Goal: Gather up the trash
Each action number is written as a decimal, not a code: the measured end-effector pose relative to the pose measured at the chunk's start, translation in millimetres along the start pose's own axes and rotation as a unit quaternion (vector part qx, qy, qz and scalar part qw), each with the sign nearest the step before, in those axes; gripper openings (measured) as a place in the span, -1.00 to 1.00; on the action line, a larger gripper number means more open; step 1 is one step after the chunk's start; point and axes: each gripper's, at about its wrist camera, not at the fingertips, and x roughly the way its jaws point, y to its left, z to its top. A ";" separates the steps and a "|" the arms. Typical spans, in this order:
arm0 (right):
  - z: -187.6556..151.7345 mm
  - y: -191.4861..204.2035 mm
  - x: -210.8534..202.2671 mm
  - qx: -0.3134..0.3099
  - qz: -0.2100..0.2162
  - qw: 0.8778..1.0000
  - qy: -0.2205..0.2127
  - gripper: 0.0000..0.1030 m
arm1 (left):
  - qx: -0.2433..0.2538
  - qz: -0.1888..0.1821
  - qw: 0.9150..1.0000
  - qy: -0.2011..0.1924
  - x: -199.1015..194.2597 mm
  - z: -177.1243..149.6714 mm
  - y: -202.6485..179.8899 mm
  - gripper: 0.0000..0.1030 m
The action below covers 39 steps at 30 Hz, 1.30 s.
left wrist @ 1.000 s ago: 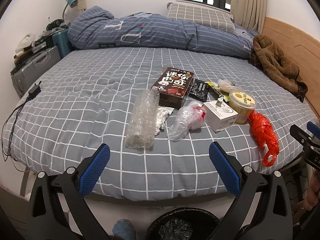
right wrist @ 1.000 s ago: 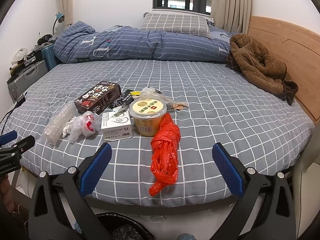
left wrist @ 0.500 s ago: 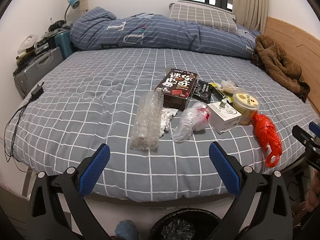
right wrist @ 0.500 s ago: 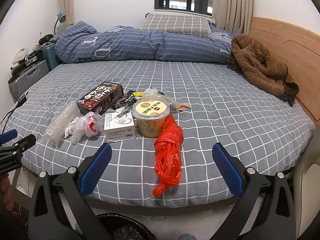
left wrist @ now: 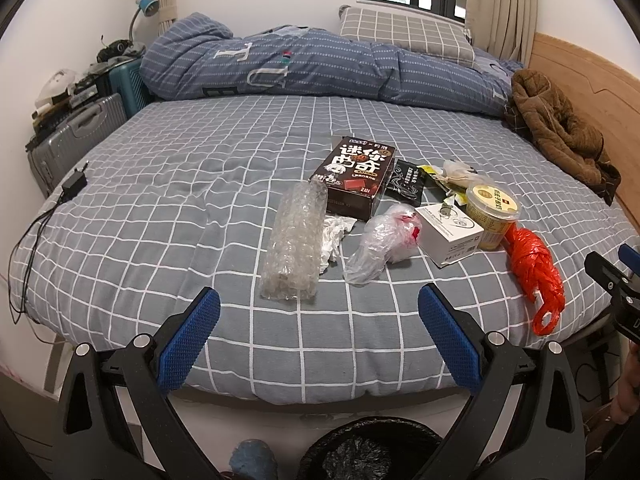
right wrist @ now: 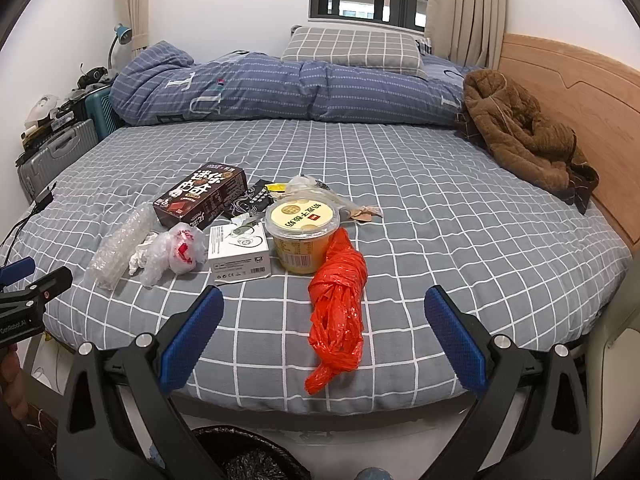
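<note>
Trash lies on the grey checked bed (left wrist: 160, 216): a bubble-wrap roll (left wrist: 294, 240), a crumpled tissue (left wrist: 334, 234), a clear plastic bag (left wrist: 380, 242), a dark box (left wrist: 354, 176), a black packet (left wrist: 408, 182), a white box (left wrist: 450, 234), a yellow cup (left wrist: 492, 210) and a red plastic bag (left wrist: 534, 268). My left gripper (left wrist: 318, 340) is open and empty, short of the bubble wrap. My right gripper (right wrist: 324, 338) is open and empty, its fingers either side of the red bag (right wrist: 338, 304). A black-lined bin (left wrist: 364, 452) stands below the bed edge.
A blue duvet (left wrist: 320, 68) and pillow (left wrist: 404, 36) lie at the far side. A brown coat (right wrist: 524, 136) lies by the wooden headboard (right wrist: 580, 100). Suitcases (left wrist: 76, 136) stand left of the bed, and a charger with cable (left wrist: 72, 182) lies on its left edge.
Both grippers have risen and tilted slightly, so the bed and trash sit a little lower and nearer in view. Both stay open and empty. No trash has moved.
</note>
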 end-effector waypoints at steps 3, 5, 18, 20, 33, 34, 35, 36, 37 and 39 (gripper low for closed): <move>0.0 0.3 0.2 0.000 0.000 1.000 0.000 0.87 | 0.000 0.000 1.000 0.000 -0.1 0.0 0.0 0.89; -0.1 0.7 -0.1 0.000 0.000 1.000 0.000 0.87 | 0.000 0.000 1.000 0.000 -0.1 0.0 0.0 0.89; 0.0 0.6 -0.4 -0.001 -0.001 1.000 -0.001 0.87 | -0.001 -0.002 1.000 0.001 -0.1 -0.1 -1.1 0.89; 0.2 1.2 -0.3 -0.001 -0.001 1.000 -0.001 0.87 | 0.000 -0.002 1.000 0.001 0.2 -0.5 -2.3 0.89; 2.8 -3.8 0.6 0.004 -0.003 1.000 -0.001 0.85 | 0.000 -0.008 1.000 0.003 -0.7 0.8 -4.3 0.89; 3.2 -3.6 0.9 0.003 -0.003 1.000 -0.001 0.85 | 0.000 -0.007 1.000 0.003 -0.4 1.9 -4.2 0.89; 4.1 -3.4 1.4 0.002 -0.004 1.000 -0.001 0.85 | 0.001 -0.007 1.000 0.002 0.0 3.0 -4.3 0.89; 5.1 -2.4 2.4 0.002 -0.003 1.000 -0.001 0.85 | 0.002 -0.006 1.000 0.002 0.8 4.9 -3.9 0.89; 6.6 -0.9 4.1 0.001 -0.001 1.000 -0.001 0.85 | 0.003 -0.006 1.000 0.001 2.1 7.4 -3.1 0.89; 11.3 5.6 8.3 -0.003 0.002 1.000 -0.002 0.85 | 0.003 -0.002 1.000 0.001 6.8 14.1 -0.1 0.89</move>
